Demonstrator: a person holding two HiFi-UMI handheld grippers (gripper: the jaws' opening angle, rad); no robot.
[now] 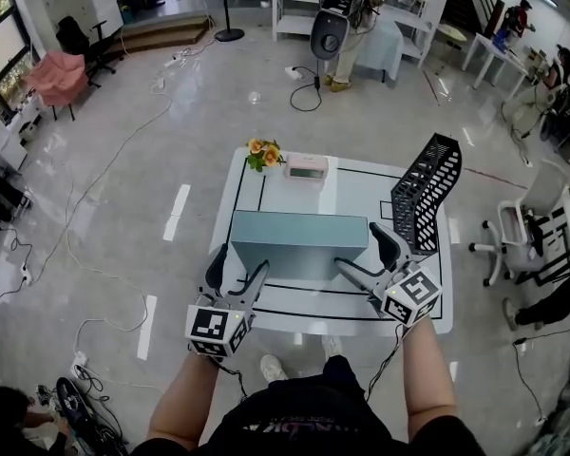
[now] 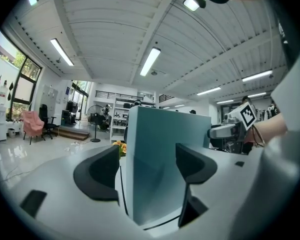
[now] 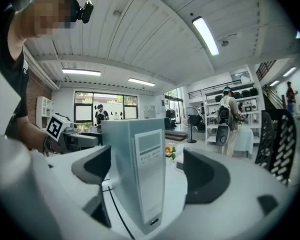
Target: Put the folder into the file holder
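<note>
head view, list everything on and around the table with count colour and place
folder: one, grey-blue, standing on its long edge mid-table
file holder: one, black mesh, table's right rear
flowers: one bunch, yellow-orange, table's rear edge
small box: one, pink, beside the flowers
table: one, white with black lines, centre
fan: one, black, floor far behind
chair: one, pink, far left
left gripper: one, grey, black jaws, open around the folder's left end
right gripper: one, same colours, open around the folder's right end
</note>
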